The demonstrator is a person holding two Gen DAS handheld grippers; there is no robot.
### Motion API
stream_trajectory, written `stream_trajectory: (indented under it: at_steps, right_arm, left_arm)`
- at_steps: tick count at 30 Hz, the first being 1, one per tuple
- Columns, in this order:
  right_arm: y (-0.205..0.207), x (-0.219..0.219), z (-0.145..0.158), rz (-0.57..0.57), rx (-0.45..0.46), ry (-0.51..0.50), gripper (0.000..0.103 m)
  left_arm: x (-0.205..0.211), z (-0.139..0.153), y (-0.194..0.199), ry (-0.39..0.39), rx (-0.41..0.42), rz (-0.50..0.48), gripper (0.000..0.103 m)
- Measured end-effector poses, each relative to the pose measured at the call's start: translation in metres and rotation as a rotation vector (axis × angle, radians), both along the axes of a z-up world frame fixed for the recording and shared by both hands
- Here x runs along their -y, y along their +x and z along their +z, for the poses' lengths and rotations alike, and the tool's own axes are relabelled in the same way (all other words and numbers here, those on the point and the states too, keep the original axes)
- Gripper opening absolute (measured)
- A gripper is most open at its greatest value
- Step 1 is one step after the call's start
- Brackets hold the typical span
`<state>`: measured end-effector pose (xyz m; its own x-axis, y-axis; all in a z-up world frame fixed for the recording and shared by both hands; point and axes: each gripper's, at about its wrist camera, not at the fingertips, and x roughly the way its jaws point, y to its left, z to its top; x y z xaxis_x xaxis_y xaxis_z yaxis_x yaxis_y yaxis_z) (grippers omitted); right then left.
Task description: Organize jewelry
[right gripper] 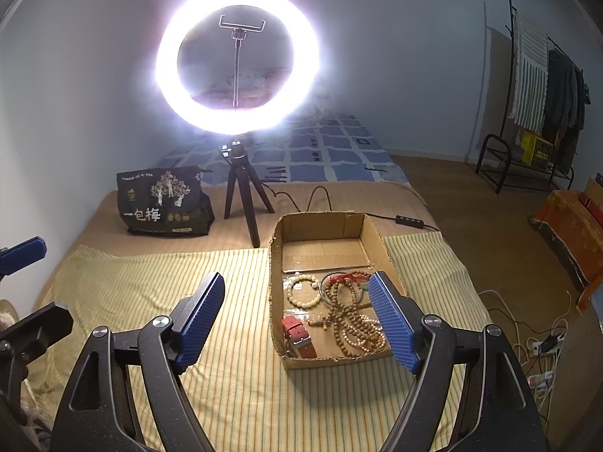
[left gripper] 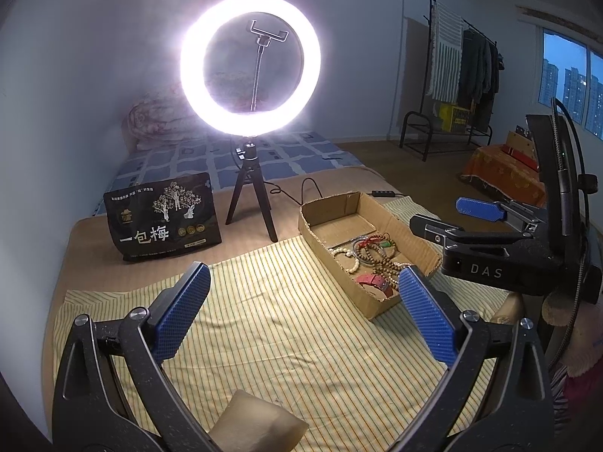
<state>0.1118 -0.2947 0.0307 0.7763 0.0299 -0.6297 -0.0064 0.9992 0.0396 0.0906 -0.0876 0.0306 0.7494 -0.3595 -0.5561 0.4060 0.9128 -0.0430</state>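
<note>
An open cardboard box (left gripper: 320, 239) (right gripper: 320, 226) sits on a striped cloth. Its near end holds a white bead bracelet (right gripper: 301, 290) (left gripper: 346, 256), long brown bead strings (right gripper: 354, 324) (left gripper: 380, 260), a metal bangle (right gripper: 326, 282) and a red watch strap (right gripper: 299, 335) (left gripper: 373, 282). My left gripper (left gripper: 304, 269) (right gripper: 56, 278) hovers over the cloth left of the box, open with nothing between its blue pads. My right gripper (right gripper: 297, 277) (left gripper: 437, 214) is open too; its right finger (right gripper: 392, 316) overlaps the box's right wall in the picture, and its left finger is over the cloth.
A lit ring light on a black tripod (right gripper: 245, 203) stands behind the cloth, with a black snack bag (right gripper: 162, 203) to its left. Its cable and switch (right gripper: 409, 220) run behind the box. A beige object (left gripper: 256, 422) lies near the left gripper's base. The table's right edge drops to a floor with cords (right gripper: 542, 346).
</note>
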Motion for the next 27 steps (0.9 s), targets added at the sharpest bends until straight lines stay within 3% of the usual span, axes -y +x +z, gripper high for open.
stream_trajectory:
  at_steps: [27]
  right_arm:
    - [0.0002, 0.0020, 0.0005, -0.006, 0.001, 0.000, 0.079]
  left_arm:
    - [-0.0007, 0.0013, -0.0002, -0.001, 0.001, 0.000, 0.102]
